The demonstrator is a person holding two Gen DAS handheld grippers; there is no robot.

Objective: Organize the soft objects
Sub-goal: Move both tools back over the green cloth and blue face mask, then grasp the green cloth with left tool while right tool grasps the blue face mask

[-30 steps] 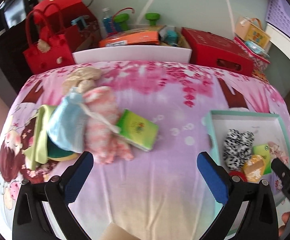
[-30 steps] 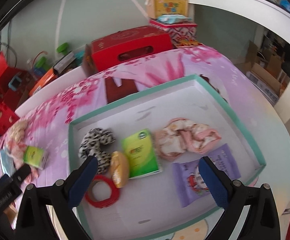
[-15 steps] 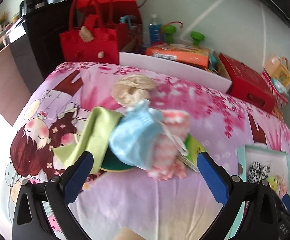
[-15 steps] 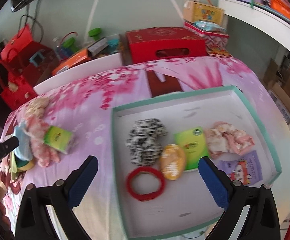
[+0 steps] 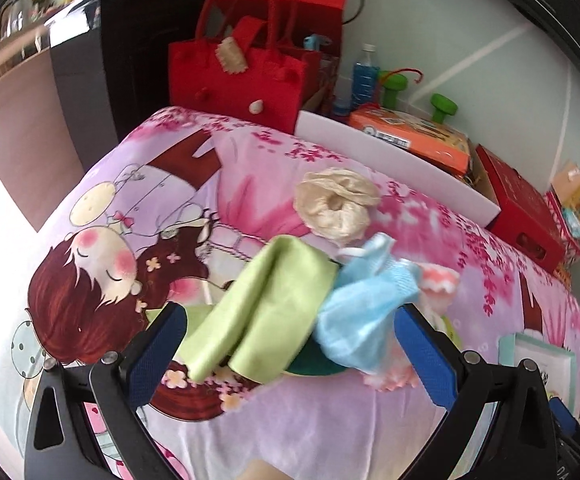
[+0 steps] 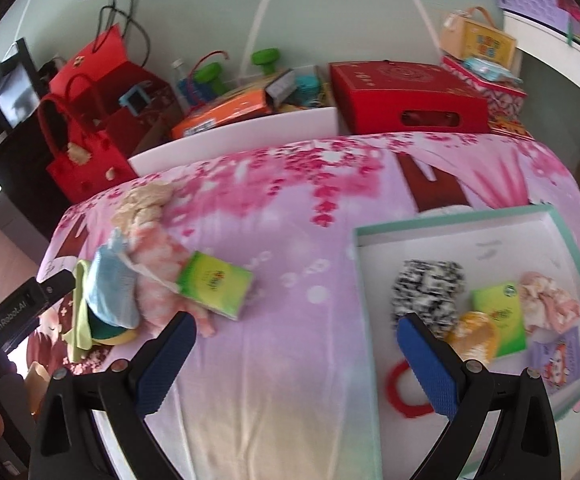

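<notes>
Left wrist view, nearest first: the left gripper (image 5: 290, 344) stands wide open and empty, its blue pads flanking a heap of soft things on the cartoon-print bedsheet (image 5: 137, 208). Closest between the jaws lies a folded lime-green cloth (image 5: 257, 320), draped over something dark green that is mostly hidden. Touching its right side is a light-blue mesh pouch (image 5: 366, 312) with a white drawstring, and behind that a pink-and-white fluffy piece (image 5: 438, 280) peeks out. Farther back, just apart from the heap, sits a cream scrunchie (image 5: 336, 206).

All of this looks light, limp and easily crushed; I judge the green cloth will sag and unfold if pinched at one edge, so a bite across its thick folded middle should carry it best. The pouch would likely lift cleanly by its gathered neck.

Right wrist view: the right gripper (image 6: 296, 360) is likewise spread wide, holding nothing, hovering over bare sheet between the heap and the teal-rimmed tray (image 6: 364, 280). A green tissue pack (image 6: 213, 288) leans against the heap. The tray already holds a black-and-white scrunchie (image 6: 426, 292), a second green pack, a pink scrunchie, a red ring and a purple packet.
</notes>
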